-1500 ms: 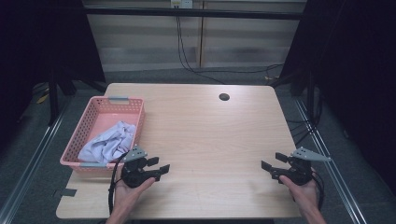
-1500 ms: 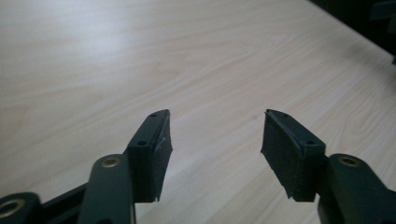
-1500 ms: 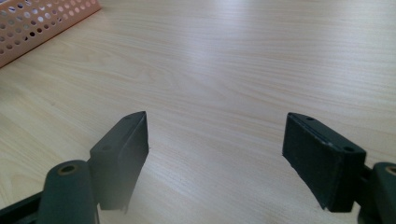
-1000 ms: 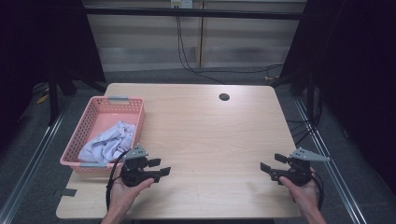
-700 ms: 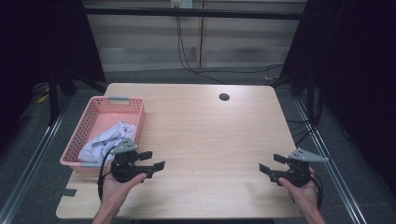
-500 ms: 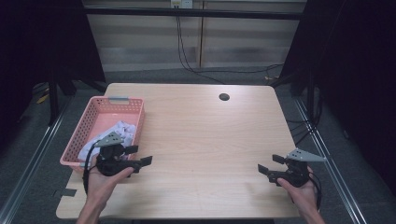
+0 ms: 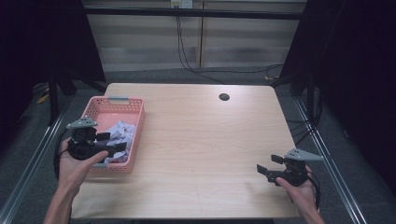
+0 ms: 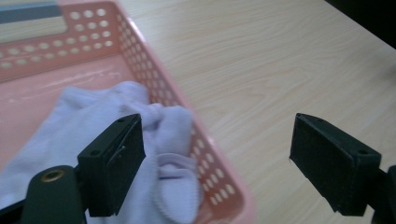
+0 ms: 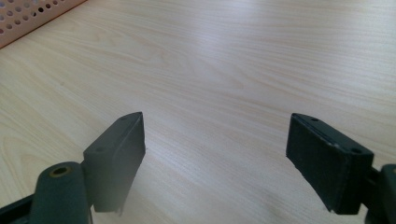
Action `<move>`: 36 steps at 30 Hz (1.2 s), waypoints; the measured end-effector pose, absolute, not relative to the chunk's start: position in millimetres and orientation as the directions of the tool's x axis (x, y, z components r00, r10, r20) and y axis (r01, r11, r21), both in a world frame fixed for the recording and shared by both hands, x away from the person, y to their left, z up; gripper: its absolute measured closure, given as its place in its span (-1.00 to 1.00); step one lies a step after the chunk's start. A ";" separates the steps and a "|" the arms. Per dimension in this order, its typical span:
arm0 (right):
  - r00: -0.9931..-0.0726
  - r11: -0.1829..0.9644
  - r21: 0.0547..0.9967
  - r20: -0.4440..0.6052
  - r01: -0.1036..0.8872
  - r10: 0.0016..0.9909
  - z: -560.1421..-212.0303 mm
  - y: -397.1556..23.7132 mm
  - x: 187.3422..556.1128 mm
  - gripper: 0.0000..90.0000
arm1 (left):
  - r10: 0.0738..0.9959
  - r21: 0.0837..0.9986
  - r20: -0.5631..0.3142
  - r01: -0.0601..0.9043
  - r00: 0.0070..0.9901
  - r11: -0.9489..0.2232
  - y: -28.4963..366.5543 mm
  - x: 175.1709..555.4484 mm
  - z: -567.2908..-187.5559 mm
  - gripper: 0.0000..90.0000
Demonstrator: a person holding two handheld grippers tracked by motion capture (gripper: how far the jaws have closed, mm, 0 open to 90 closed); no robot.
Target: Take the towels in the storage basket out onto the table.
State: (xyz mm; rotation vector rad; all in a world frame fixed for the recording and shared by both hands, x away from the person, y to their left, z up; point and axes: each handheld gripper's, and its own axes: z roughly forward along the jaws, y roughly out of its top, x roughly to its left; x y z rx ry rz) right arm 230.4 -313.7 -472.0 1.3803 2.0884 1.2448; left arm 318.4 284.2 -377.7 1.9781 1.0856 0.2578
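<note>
A pink perforated basket (image 7: pixel 138 122) stands at the table's left, with a crumpled pale lavender cloth (image 7: pixel 119 131) in it. My left gripper (image 7: pixel 112 142) hovers over the basket's near right part, open; its jaws have just been opening and grip nothing. In the left gripper view, the cloth (image 8: pixel 93 121) and the basket's rim (image 8: pixel 154 70) lie below the left gripper (image 8: pixel 215 133). My right gripper (image 7: pixel 269 164) rests low at the table's front right, open. The right gripper view shows the right gripper (image 9: pixel 215 123) above bare wood (image 9: pixel 210 56).
A dark round hole (image 7: pixel 224 97) sits in the tabletop near the far edge. The basket has a grey handle (image 7: pixel 118 99) on its far rim. Its corner (image 9: pixel 28 14) shows in the right gripper view. Cables hang behind the table.
My left hand has moved left and upward from the table's front to above the basket, and its jaws have spread wider. The right gripper has stayed where it was.
</note>
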 end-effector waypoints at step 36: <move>-0.499 0.163 0.781 0.211 0.603 0.840 -475.6 -308.8 234.3 -0.52 | 0.810 0.376 -0.114 0.779 0.576 -0.501 282.6 400.8 -450.6 -1.00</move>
